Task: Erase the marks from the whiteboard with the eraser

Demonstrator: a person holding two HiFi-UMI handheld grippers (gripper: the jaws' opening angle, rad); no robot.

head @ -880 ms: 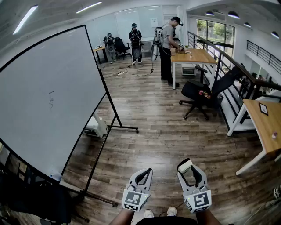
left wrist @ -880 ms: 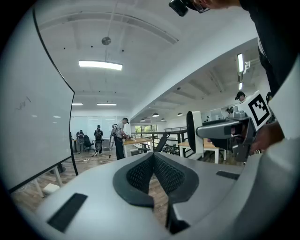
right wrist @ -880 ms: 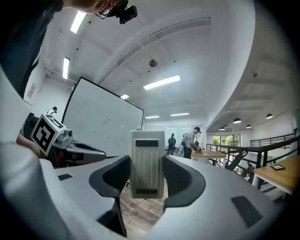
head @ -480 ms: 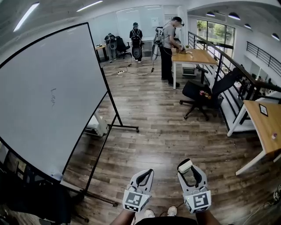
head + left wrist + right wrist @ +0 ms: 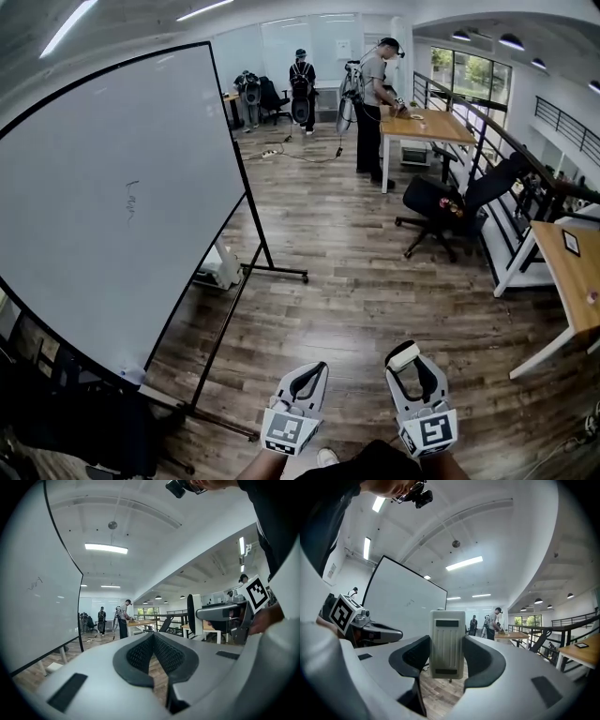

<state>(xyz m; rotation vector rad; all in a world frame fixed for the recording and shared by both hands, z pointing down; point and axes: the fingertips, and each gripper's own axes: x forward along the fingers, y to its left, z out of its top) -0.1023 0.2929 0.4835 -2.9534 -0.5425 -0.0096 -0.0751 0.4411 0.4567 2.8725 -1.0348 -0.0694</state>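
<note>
A large whiteboard (image 5: 103,187) on a black wheeled stand fills the left of the head view. It carries a small dark scribble (image 5: 132,201), faintly visible as a scribble (image 5: 33,583) in the left gripper view. My right gripper (image 5: 410,360) is held low at bottom centre, shut on a pale grey eraser (image 5: 404,355); the eraser (image 5: 447,643) stands upright between the jaws. My left gripper (image 5: 312,371) hangs beside it, shut with nothing between its pads. Both are well away from the board.
Wooden floor stretches ahead. The board's stand legs (image 5: 272,274) reach out to the right. A black office chair (image 5: 445,208) and wooden desks (image 5: 436,124) stand at right. Three people (image 5: 373,103) are at the far end, with cables on the floor.
The view has shifted, so the whiteboard now sits further right and nearer the centre. Both grippers keep their places and grips.
</note>
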